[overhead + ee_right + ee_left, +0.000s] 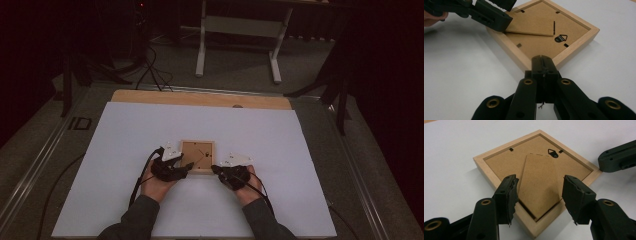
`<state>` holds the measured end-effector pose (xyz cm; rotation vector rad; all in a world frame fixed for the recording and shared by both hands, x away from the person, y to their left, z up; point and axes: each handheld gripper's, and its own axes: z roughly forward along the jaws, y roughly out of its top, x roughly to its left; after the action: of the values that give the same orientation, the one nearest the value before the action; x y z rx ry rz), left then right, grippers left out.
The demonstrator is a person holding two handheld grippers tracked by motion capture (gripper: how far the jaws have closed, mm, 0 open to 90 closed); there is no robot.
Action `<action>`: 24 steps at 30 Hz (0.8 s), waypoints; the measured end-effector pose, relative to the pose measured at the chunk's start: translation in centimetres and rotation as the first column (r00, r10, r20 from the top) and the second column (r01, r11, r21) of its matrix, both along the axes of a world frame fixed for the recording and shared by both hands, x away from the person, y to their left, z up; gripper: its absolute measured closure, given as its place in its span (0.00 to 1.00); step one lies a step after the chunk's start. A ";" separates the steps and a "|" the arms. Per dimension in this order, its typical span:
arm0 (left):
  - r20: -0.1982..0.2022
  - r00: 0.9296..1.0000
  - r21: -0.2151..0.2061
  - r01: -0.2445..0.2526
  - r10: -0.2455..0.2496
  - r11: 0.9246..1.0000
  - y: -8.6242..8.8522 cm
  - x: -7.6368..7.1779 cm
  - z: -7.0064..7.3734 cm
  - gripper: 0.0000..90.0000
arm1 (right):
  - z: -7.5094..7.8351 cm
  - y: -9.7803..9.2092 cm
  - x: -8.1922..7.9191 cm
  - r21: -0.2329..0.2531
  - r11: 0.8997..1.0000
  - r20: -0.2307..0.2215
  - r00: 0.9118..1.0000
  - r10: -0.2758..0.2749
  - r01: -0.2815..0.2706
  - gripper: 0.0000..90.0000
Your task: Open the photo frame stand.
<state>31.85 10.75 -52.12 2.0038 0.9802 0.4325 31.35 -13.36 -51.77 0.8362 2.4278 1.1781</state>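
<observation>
A light wooden picture frame lies face down on the white table top. Its brown backing board faces up, with a black hanger hook and a cardboard stand flap. My left gripper is open, with one jaw on each side of the flap's free end. Seen from the right gripper view, the flap is tilted slightly up off the backing under the left gripper. My right gripper is shut, with nothing between its jaws and its tip against the frame's near edge.
The white sheet covers the table except for a bare wooden strip along the far edge. Beyond the table are a grey floor, black cables and a white desk stand. Both cables trail back along the person's forearms.
</observation>
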 end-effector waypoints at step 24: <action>0.004 1.000 0.102 0.020 -0.021 0.995 -1.4 0.9 0.4 0.56 | -0.1 0.3 0.0 -0.007 1.000 0.023 1.000 -0.003 0.004 1.00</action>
<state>32.77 9.35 -51.70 2.1014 0.9507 0.4850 31.36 -13.10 -51.91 0.8195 2.4097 1.1703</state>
